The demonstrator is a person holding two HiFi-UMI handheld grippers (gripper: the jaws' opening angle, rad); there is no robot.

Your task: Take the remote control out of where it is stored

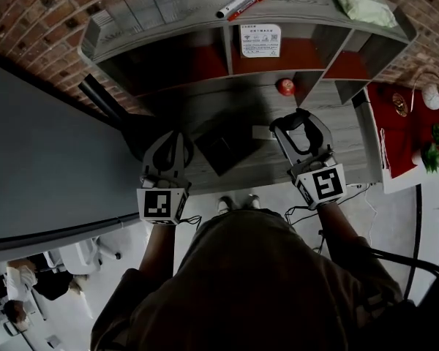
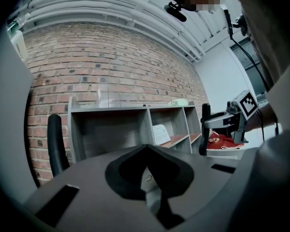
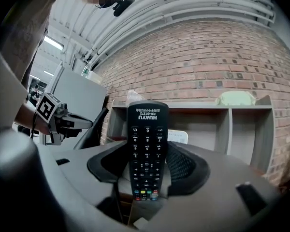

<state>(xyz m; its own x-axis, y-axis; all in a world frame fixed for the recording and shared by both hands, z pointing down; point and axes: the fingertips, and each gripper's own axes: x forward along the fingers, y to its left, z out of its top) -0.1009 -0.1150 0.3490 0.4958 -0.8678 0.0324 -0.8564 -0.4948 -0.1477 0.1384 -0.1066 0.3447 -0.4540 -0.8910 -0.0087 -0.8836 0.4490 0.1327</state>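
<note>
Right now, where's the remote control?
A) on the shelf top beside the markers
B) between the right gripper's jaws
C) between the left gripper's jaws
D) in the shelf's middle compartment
B: the right gripper view shows the remote control standing upright between the jaws of the right gripper, buttons facing the camera, with the shelf behind it.

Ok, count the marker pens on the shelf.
2. A black marker and a red marker lie side by side on the shelf top; others may hide in shadowed compartments.
</note>
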